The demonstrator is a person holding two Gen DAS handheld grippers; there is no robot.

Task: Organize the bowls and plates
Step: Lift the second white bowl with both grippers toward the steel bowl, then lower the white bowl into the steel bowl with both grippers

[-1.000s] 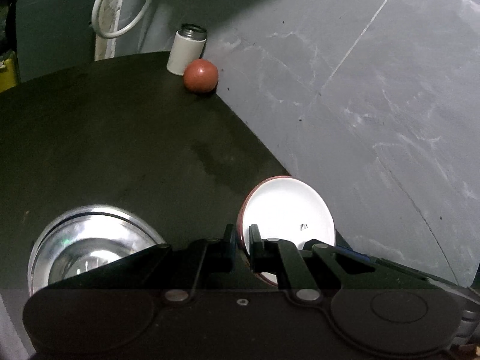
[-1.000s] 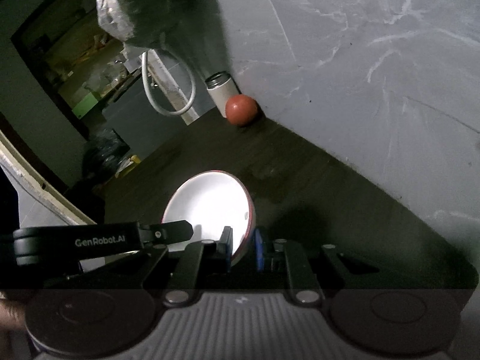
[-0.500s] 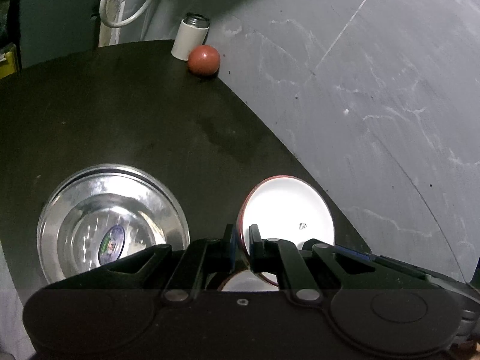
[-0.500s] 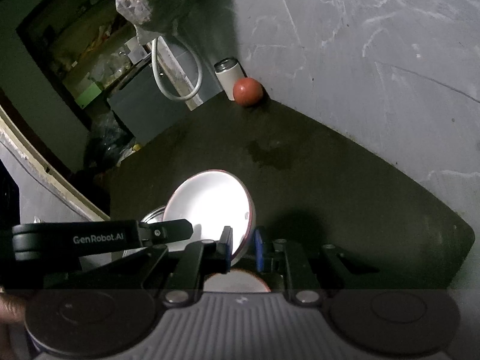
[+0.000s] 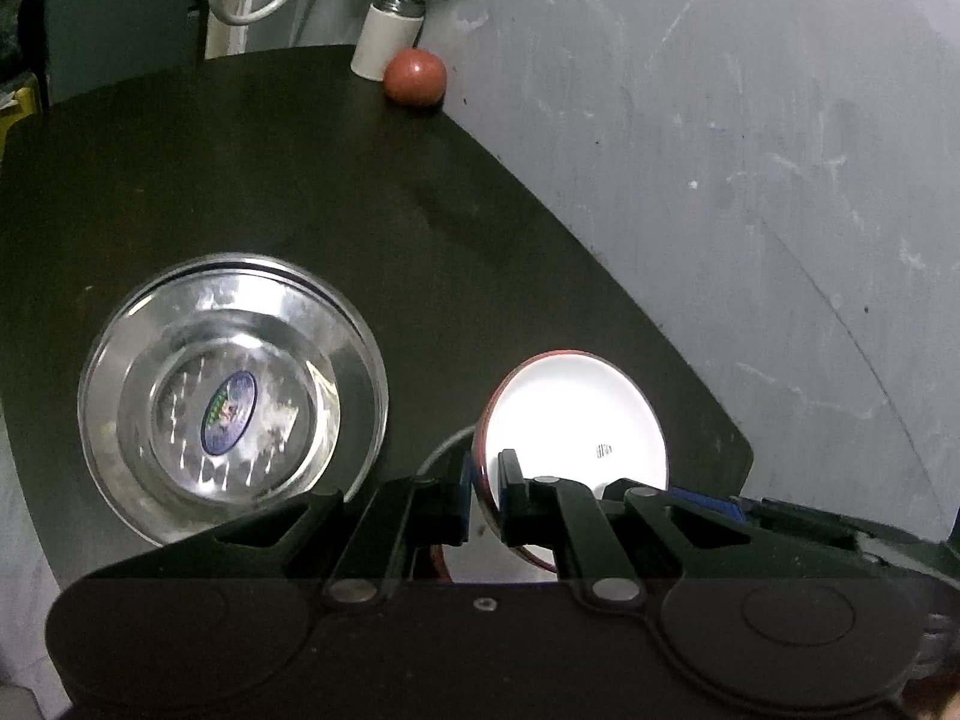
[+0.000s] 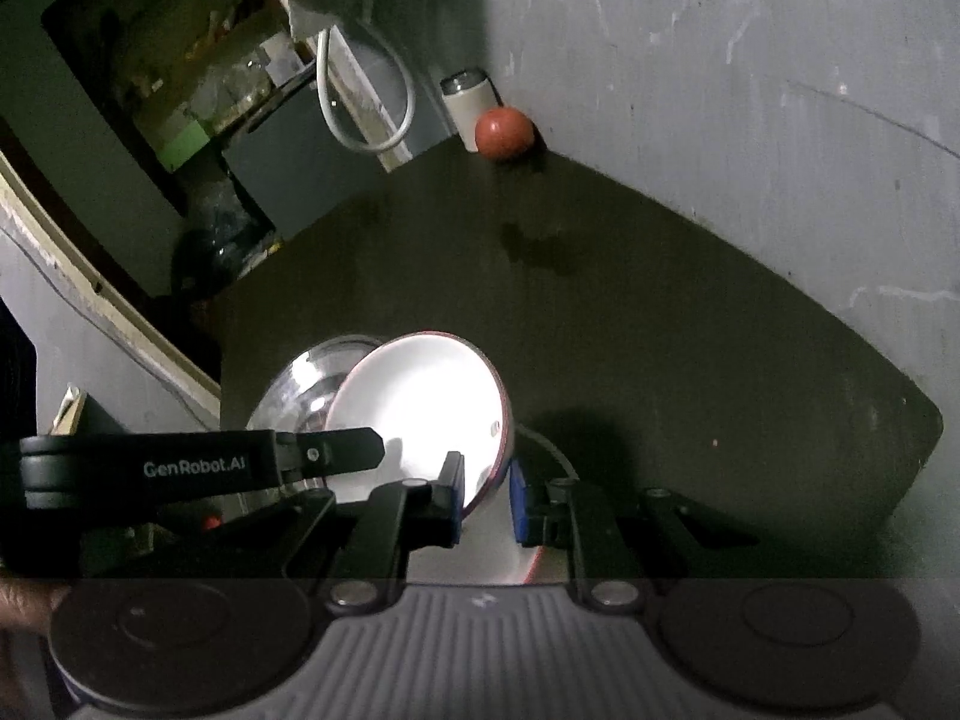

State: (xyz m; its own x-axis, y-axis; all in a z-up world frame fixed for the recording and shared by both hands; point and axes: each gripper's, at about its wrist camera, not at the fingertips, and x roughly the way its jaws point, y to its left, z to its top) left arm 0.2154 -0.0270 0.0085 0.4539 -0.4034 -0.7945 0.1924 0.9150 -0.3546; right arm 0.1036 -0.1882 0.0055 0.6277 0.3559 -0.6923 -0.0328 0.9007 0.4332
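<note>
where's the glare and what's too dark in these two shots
Left wrist view: the white bowl is blown out and the steel bowl glints and looks slightly smeared; the dark table loses detail. Right wrist view: the white bowl is overexposed again, the left background murky.

Left tongs (image 5: 485, 483) clamped, right tongs (image 6: 485, 495) clamped, angled downward

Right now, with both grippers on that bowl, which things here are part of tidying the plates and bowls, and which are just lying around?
Part of the job:
- white bowl, rim clamped by left gripper and right gripper
- steel bowl on the dark table
- another white dish, mostly hidden under the held bowl

Just lying about:
- red ball
- white jar
- white hose
</note>
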